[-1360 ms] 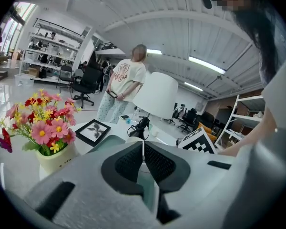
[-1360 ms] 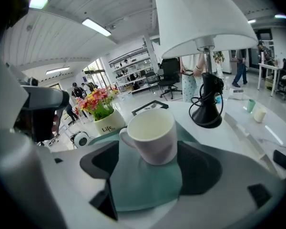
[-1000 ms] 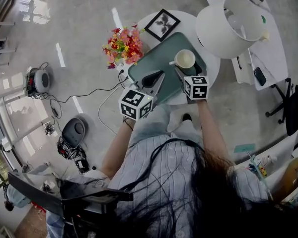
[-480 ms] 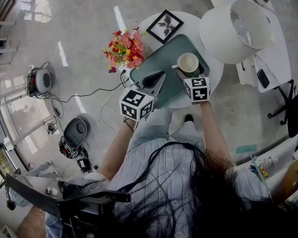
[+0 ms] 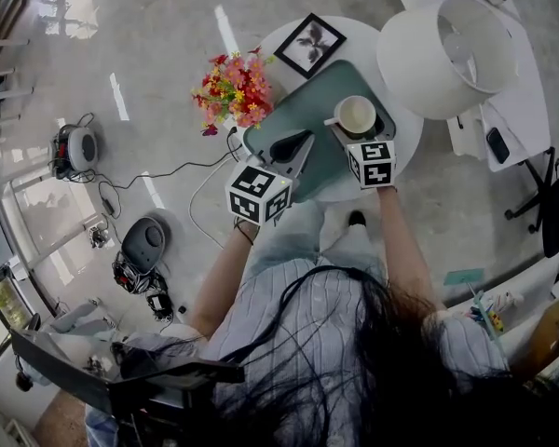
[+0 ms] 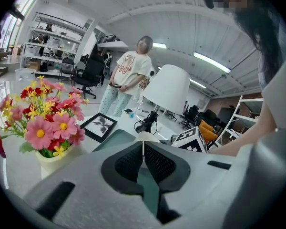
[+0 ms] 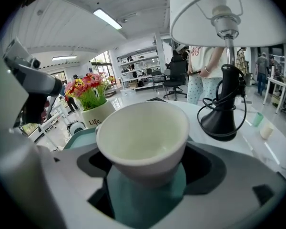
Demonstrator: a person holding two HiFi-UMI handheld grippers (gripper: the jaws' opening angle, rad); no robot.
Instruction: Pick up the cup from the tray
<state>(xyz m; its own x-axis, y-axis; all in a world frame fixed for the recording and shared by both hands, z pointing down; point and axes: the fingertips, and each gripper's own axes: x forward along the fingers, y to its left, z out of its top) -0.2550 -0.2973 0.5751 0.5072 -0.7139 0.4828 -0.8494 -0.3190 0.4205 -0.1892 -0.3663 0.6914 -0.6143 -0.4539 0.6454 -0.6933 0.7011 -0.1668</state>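
A white cup (image 5: pixel 357 115) stands upright on the teal tray (image 5: pixel 309 108) on the round white table. My right gripper (image 5: pixel 351 134) reaches in from the near side. Its jaws are opening, and the cup (image 7: pixel 143 137) sits between them on the tray (image 7: pixel 148 197) with the pads apart from its wall. My left gripper (image 5: pixel 293 147) hovers over the tray's near left part, and its jaws (image 6: pixel 143 149) meet at the tips with nothing held. In the left gripper view, the cup (image 6: pixel 148 136) peeks out just past those tips.
A pot of red and yellow flowers (image 5: pixel 233 87) stands at the tray's left. A framed picture (image 5: pixel 307 45) lies behind the tray. A lamp with a big white shade (image 5: pixel 447 49) and black base (image 7: pixel 222 123) is to the right. A person (image 6: pixel 126 75) stands beyond the table. Cables and devices (image 5: pixel 140 250) lie on the floor.
The right gripper has edged slightly nearer round the cup. The left gripper keeps its place over the tray. The head view has drifted a little.
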